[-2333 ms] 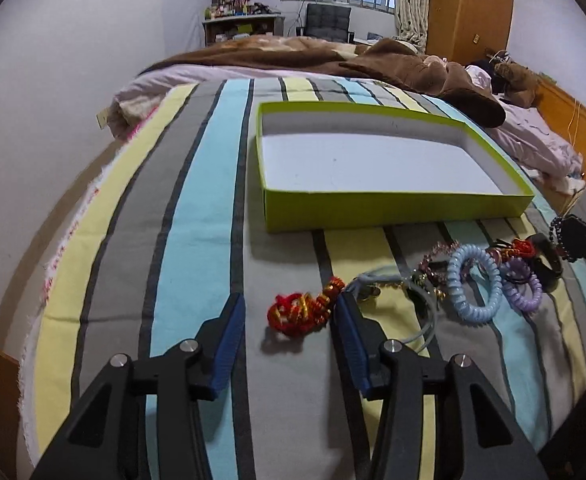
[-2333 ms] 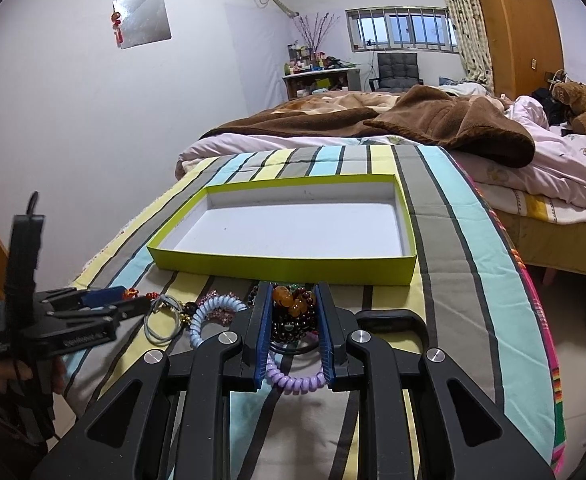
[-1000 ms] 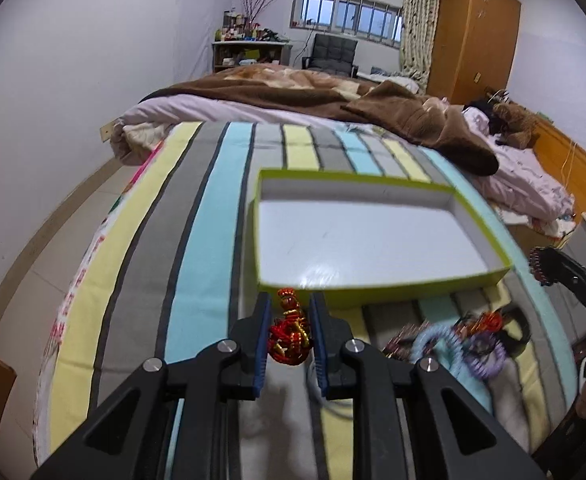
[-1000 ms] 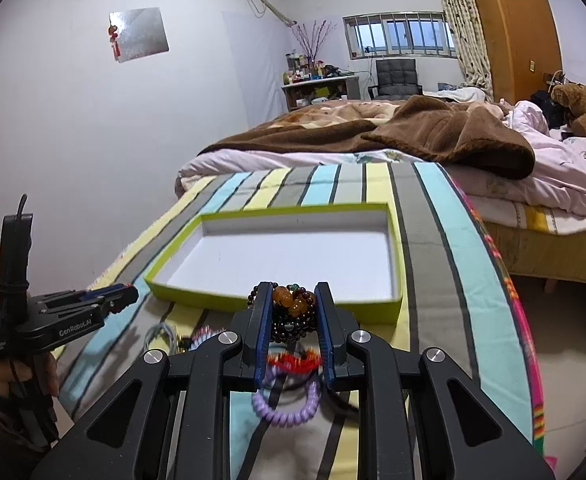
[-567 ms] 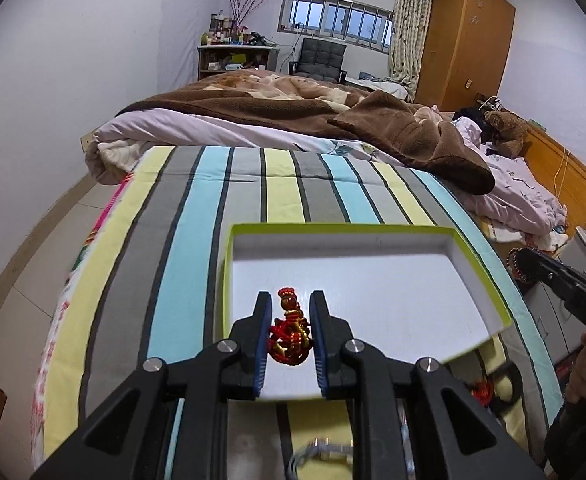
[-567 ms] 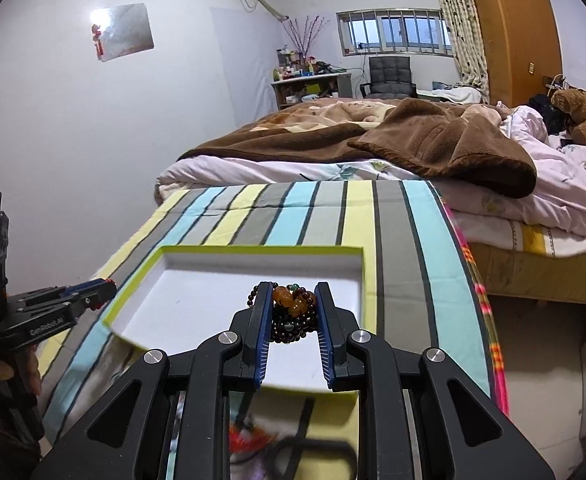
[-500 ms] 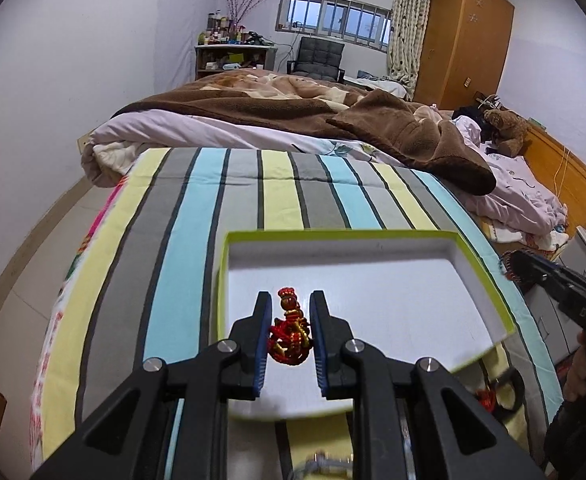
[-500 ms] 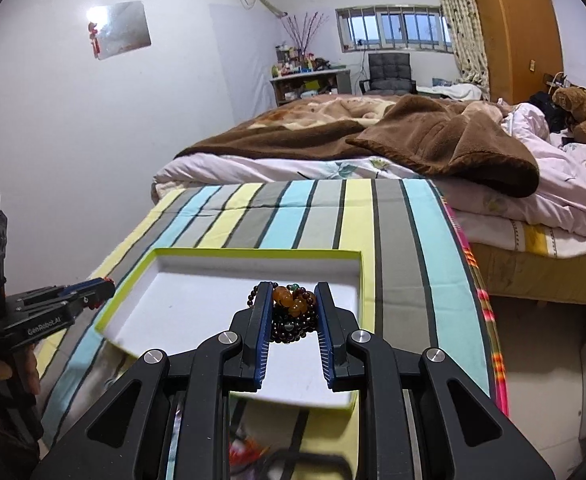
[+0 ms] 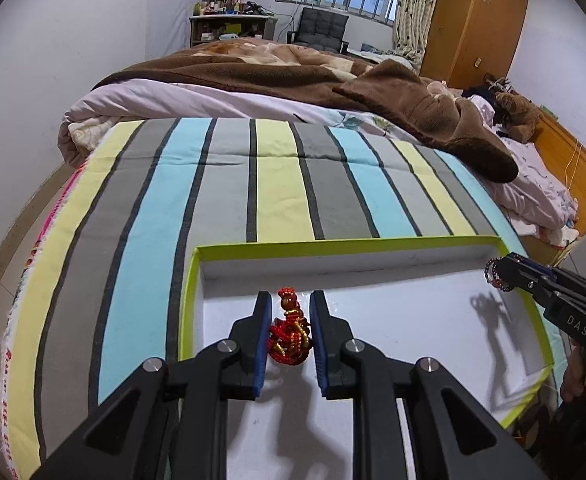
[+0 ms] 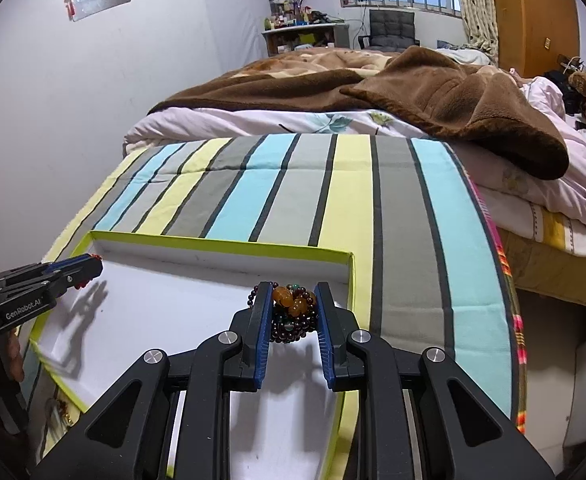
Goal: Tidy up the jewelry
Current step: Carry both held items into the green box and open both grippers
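My left gripper (image 9: 291, 308) is shut on a red and gold knotted cord bracelet (image 9: 289, 338), held above the white floor of the lime-green box (image 9: 187, 312) near its left wall. The right gripper (image 10: 293, 300) is shut on a dark beaded bracelet with amber beads (image 10: 293, 316), over the box's right part, close to the far right corner (image 10: 349, 264). Each gripper shows in the other's view: the right one (image 9: 505, 274) at the box's right edge with beads at its tip, the left one (image 10: 89, 266) at the left edge.
The box lies on a striped bedspread (image 9: 277, 184) in blue, yellow and grey. A brown blanket (image 10: 433, 88) and white quilt are heaped behind it. A teddy bear (image 9: 519, 110) sits far right. A little jewelry (image 10: 59, 414) peeks out beside the box's near left corner.
Both grippers have moved forward from the jewelry pile to over the box, each keeping its bracelet. The box now fills the lower part of both views and the pile has dropped out of sight.
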Motion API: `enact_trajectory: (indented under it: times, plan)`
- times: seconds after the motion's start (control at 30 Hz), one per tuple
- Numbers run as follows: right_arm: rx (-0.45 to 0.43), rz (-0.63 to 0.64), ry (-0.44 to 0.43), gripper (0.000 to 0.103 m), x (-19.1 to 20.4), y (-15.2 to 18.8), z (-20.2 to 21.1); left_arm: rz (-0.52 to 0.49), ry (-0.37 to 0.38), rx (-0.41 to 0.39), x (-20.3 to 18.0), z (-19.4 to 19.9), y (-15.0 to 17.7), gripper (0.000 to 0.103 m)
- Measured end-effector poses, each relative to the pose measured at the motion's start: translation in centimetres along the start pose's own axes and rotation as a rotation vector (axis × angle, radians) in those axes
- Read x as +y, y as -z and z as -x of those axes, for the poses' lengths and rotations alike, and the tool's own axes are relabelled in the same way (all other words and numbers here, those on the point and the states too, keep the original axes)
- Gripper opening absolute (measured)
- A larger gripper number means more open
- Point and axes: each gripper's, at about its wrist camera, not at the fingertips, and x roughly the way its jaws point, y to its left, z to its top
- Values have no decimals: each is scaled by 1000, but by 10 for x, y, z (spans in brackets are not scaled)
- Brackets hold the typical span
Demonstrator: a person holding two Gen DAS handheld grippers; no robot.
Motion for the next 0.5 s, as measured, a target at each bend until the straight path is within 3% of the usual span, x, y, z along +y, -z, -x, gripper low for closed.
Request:
enact_trajectory:
  times: [0.5]
  plan:
    - [78,34,15,22,5,-2,-23,6,-16,27,2,-9,0,21]
